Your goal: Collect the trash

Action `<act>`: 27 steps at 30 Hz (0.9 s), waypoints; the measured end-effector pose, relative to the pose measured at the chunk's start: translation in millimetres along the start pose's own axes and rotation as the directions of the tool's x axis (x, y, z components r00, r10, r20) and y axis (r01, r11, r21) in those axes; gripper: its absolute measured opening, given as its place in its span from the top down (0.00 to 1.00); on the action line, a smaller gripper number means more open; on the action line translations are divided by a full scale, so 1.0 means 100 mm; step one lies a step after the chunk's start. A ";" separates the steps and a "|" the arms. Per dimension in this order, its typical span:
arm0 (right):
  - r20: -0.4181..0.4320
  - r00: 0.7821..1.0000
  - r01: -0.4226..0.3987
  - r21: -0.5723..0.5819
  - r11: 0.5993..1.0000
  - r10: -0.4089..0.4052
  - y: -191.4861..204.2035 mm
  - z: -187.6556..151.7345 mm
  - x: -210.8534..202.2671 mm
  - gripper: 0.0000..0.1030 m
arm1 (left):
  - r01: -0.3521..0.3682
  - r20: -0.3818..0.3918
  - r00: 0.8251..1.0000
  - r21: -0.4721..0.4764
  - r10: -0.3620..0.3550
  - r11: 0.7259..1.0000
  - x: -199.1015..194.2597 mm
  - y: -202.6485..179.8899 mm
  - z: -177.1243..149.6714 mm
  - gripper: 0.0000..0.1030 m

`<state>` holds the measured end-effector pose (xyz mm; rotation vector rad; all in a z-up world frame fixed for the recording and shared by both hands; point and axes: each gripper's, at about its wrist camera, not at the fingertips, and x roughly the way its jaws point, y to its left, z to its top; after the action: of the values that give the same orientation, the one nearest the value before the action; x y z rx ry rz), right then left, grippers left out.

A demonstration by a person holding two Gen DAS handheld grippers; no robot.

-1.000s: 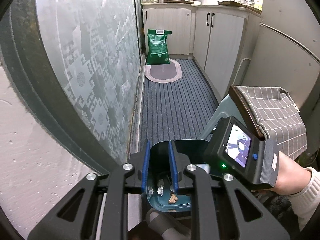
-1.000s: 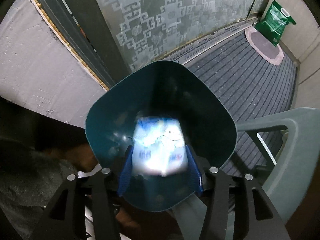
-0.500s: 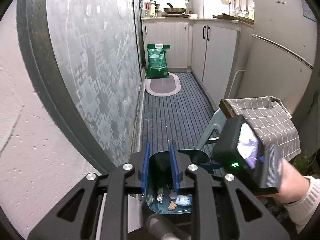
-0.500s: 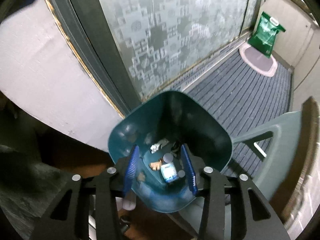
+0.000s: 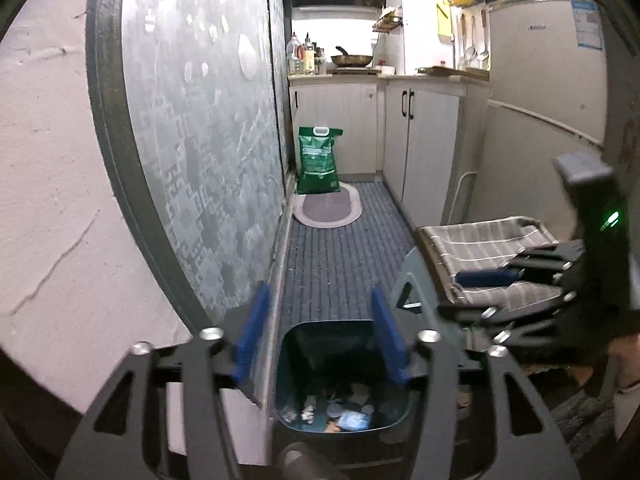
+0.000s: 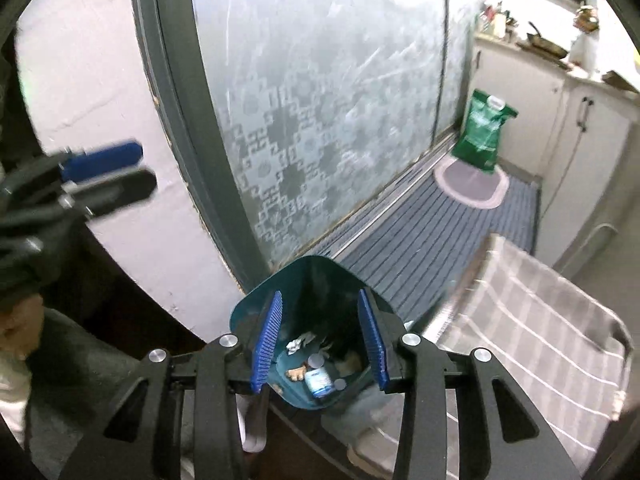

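Observation:
A teal trash bin [image 5: 340, 344] stands on the floor by the wall. At its bottom lie a blue-and-white packet [image 6: 318, 380], crumpled paper [image 6: 300, 345] and other scraps. My left gripper [image 5: 320, 340] hovers above the bin's rim, its jaws opening and nothing pressed between the pads. From higher up, my right gripper [image 6: 319, 342] looks down into the bin [image 6: 256, 308]; its jaws are closing slowly and are empty. Each gripper shows in the other's view: the right gripper [image 5: 472, 296] at the right edge, the left gripper [image 6: 120, 172] at the left.
A frosted patterned glass door [image 5: 208, 152] runs along the left. A striped runner [image 5: 332, 256] leads to an oval mat [image 5: 328, 210] and a green bag [image 5: 318, 160]. On the right are a chair with a checked cloth [image 6: 528, 312], cabinets [image 5: 420, 140] and a fridge [image 5: 540, 80].
The right gripper let the blue-and-white packet fall into the bin and rose away. The left jaws, narrow at the bin's rim before, have spread wide and lifted.

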<state>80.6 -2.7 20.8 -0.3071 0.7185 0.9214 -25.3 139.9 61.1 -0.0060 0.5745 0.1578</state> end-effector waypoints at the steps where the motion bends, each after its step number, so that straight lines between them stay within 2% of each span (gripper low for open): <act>1: 0.011 1.000 0.015 0.004 1.000 -0.015 -0.04 -0.03 -0.09 0.58 | 0.002 0.004 1.000 -0.003 -0.002 1.000 -0.02 -0.03 -0.02 0.37; 3: 0.039 0.998 0.048 0.015 0.999 -0.049 -0.13 -0.10 -0.27 0.56 | 0.000 0.014 1.000 -0.005 0.000 1.000 -0.04 -0.08 -0.05 0.24; 8: 0.105 0.985 0.125 0.089 0.988 -0.134 -0.39 -0.36 -0.76 0.41 | 0.038 0.046 0.998 -0.030 -0.036 0.999 -0.14 -0.21 -0.10 0.11; 12: 0.151 0.965 0.192 0.143 0.971 -0.213 -0.51 -0.61 -1.08 0.15 | 0.068 0.089 0.994 -0.045 -0.064 0.997 -0.25 -0.32 -0.09 0.05; 16: 0.187 0.950 0.218 0.174 0.960 -0.249 -0.59 -0.77 -1.33 0.03 | 0.081 0.117 0.990 -0.032 -0.076 0.996 -0.37 -0.45 -0.09 0.03; 21: 0.197 0.947 0.216 0.197 0.956 -0.254 -0.70 -0.82 -1.44 0.03 | 0.080 0.142 0.987 -0.028 -0.076 0.996 -0.49 -0.53 -0.09 0.03; 27: 0.192 0.953 0.201 0.173 0.964 -0.233 -0.66 -0.84 -1.42 0.03 | 0.057 0.134 0.990 -0.037 -0.052 0.998 -0.48 -0.55 -0.08 0.03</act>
<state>41.6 -173.0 52.1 -0.1468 0.5422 0.6729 -61.0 78.4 77.7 -0.0509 0.4372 0.1156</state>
